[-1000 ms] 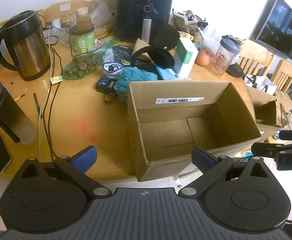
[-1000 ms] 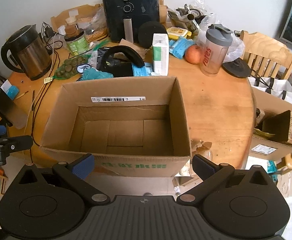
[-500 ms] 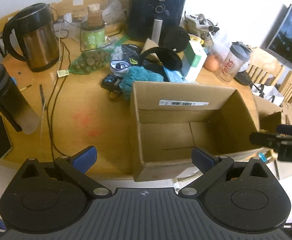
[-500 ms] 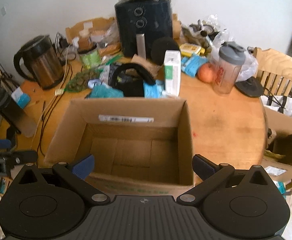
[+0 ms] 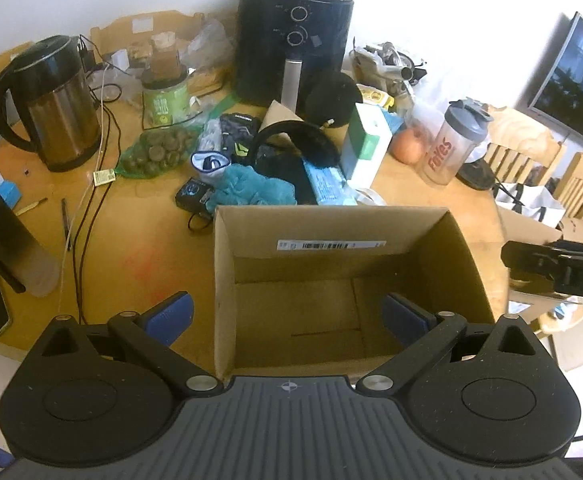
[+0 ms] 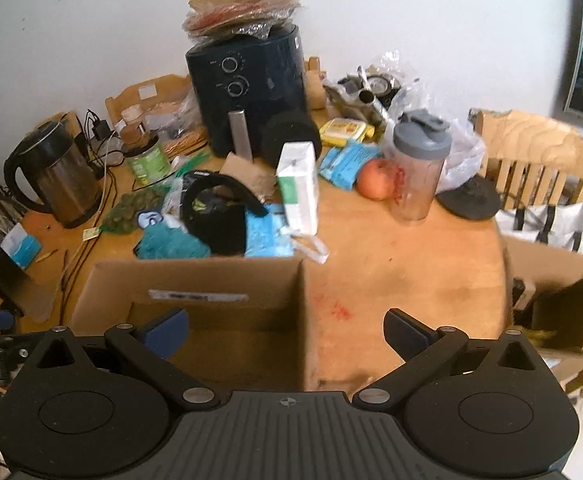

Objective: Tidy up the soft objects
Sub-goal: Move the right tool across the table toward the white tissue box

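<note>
Teal cloth [image 5: 251,188] lies behind barcode-labelled box [image 5: 331,245]; both claws, left [image 5: 287,314] and right [image 6: 287,330], gape empty.

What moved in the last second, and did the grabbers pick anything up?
Both grabbers rose and tipped toward the far clutter. The right gripper also swung right, so the cardboard box slid left in its view. The left gripper is open over the box, holding nothing; neither took anything. The box is still empty, and the teal cloth lies untouched.
</note>
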`<act>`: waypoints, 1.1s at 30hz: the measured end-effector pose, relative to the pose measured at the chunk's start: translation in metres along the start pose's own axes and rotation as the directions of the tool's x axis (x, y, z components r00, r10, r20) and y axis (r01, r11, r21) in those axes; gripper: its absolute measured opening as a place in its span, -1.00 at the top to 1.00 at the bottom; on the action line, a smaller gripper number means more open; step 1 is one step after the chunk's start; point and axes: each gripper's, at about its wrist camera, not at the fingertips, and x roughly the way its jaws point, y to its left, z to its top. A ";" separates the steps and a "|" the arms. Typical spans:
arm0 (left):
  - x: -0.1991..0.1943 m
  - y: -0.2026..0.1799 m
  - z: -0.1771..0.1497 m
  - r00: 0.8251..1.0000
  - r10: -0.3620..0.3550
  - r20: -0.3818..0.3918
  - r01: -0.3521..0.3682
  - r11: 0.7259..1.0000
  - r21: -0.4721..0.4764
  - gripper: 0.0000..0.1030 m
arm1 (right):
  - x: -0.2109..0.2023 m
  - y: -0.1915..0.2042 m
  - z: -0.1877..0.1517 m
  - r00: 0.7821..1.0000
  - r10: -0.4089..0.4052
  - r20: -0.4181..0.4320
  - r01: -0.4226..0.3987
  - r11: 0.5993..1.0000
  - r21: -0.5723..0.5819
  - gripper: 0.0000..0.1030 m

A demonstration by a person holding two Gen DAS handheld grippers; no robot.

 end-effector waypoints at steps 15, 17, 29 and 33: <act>0.008 0.021 0.023 0.999 0.038 0.009 -0.038 0.999 0.020 -1.00 | 0.029 -0.008 0.020 0.998 -0.059 -0.001 0.058 0.996 -0.071 -1.00; 0.012 0.030 0.028 1.000 0.019 0.017 -0.020 1.000 0.018 -1.00 | 0.031 -0.017 0.024 0.999 -0.046 -0.009 0.046 0.998 -0.044 -1.00; 0.032 0.068 0.038 0.999 -0.046 -0.001 0.046 0.999 0.005 -1.00 | 0.051 -0.066 0.043 0.995 -0.025 -0.095 0.032 0.997 0.074 -1.00; 0.037 0.072 0.040 0.998 -0.067 -0.010 0.067 0.998 0.006 -1.00 | 0.061 -0.073 0.052 0.994 -0.014 -0.108 0.025 0.995 0.095 -1.00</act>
